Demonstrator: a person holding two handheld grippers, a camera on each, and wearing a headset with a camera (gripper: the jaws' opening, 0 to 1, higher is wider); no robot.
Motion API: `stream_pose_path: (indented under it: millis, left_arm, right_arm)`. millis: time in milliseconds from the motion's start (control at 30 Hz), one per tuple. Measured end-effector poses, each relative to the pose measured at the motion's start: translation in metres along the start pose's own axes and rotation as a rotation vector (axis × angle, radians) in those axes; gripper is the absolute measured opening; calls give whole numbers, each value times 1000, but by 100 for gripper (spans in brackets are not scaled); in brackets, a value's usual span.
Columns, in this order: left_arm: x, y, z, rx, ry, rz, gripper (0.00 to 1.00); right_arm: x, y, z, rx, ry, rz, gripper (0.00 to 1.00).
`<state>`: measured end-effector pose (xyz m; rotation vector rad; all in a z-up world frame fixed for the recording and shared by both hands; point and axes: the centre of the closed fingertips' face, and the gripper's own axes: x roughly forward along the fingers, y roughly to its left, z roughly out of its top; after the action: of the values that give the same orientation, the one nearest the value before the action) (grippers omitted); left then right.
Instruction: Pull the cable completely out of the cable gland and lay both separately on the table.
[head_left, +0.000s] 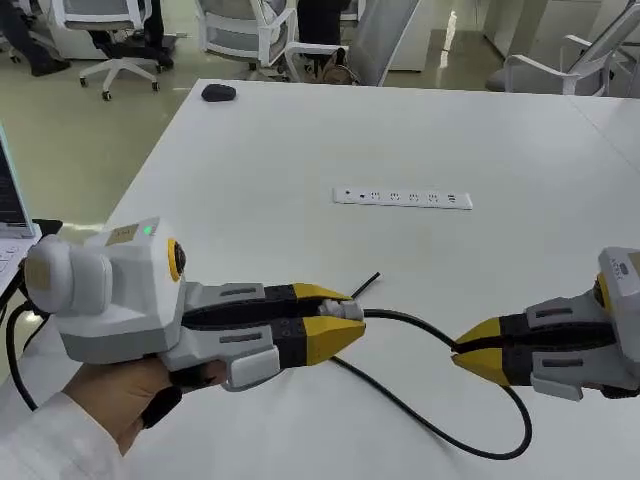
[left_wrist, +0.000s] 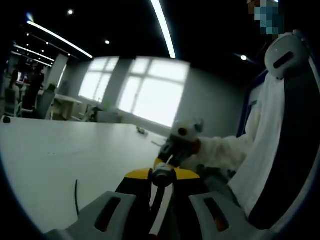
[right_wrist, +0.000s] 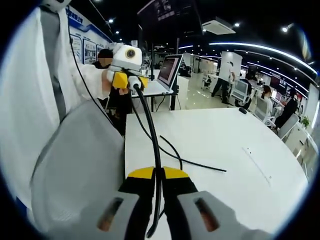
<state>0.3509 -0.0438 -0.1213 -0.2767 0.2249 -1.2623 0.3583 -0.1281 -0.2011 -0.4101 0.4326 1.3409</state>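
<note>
Cable gland (head_left: 343, 310) clamped by left hand-held gripper (head_left: 352, 316), cable (head_left: 410, 320) by right hand-held gripper (head_left: 458, 351); loop (head_left: 520, 422) in head view.

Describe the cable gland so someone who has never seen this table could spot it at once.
Start at the white table and find the left gripper, near its front edge. Clamped in its yellow tips is the gland, a small pale grey fitting. It is the only light piece on the black cable, which runs on to the right gripper.
</note>
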Motion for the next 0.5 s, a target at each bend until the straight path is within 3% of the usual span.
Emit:
stream_pose_path:
  millis: [167,300,333,500]
  left_arm:
    - [2,3,0,4,1,14,17]
    - [8,2,-3,16,20,16,17]
    - [10,1,-5,18,26,10,17]
    - [14,-1,-8,19,35,-4,17]
  right_arm:
    - [-6,4,23,-3,-48,-1,8]
    - [-8,7,47,-48,-72,-4,13]
    - [-8,13,59,-79,-90,16,13]
    - [-3,23,88,-120,-155,49,12]
